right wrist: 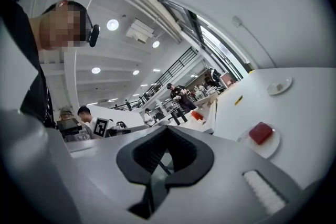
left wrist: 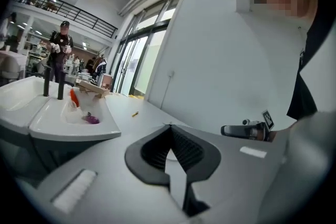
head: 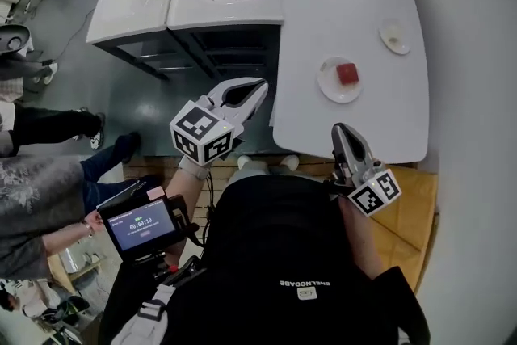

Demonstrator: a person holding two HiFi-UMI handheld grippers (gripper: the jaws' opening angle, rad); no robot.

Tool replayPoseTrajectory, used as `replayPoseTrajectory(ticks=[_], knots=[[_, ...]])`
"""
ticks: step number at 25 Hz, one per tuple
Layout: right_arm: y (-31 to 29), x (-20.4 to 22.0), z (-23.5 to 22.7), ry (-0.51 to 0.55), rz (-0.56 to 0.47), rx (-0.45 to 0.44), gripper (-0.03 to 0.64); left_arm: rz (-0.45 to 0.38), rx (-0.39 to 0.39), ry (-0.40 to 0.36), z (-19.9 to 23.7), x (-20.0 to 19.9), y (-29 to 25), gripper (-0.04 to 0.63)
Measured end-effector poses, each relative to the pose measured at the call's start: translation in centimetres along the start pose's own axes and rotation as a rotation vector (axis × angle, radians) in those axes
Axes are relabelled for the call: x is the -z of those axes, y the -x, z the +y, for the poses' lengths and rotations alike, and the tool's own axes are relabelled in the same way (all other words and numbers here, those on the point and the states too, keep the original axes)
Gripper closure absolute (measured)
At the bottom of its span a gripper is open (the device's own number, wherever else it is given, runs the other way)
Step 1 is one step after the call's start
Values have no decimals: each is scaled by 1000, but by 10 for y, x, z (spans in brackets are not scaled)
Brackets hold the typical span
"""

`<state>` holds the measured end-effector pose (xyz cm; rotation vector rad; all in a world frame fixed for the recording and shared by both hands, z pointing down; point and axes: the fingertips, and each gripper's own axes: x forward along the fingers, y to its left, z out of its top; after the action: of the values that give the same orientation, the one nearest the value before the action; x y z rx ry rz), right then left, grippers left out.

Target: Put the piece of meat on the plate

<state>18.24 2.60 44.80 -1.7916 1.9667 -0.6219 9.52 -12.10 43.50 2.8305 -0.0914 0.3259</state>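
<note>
while the left gripper (head: 257, 86) hovers off the near-left edge of the white table (head: 355, 4), over the gap beside the sink cabinet (head: 226, 44), its jaws are pressed together on nothing; to its right the right gripper (head: 340, 129) sits at the table's near edge, jaws likewise closed and empty. the piece of meat (head: 347, 73) lies straight ahead of the right gripper, already resting on the plate (head: 329, 87), so the right hand is clearly nearer. the red block looks close to square, with no long axis to line up with. a smaller plate (head: 395, 37) sits farther right and back
</note>
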Motion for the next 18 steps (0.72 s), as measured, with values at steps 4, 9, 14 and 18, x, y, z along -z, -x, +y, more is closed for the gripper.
replayPoseTrajectory(ticks=[4,9,14,18], knots=[[-32,-11,61,29,32,-84,612,-74,-73,69,-4,-21,74,575],[-80,9,72,30,85,-188,612,-137,-200,156,26,-5,112,575],[-107,25,102,33,144,-287,612,-189,-308,208,26,7,159,575],[-115,33,144,40,186,-361,612,-223,-376,230,12,12,203,575]])
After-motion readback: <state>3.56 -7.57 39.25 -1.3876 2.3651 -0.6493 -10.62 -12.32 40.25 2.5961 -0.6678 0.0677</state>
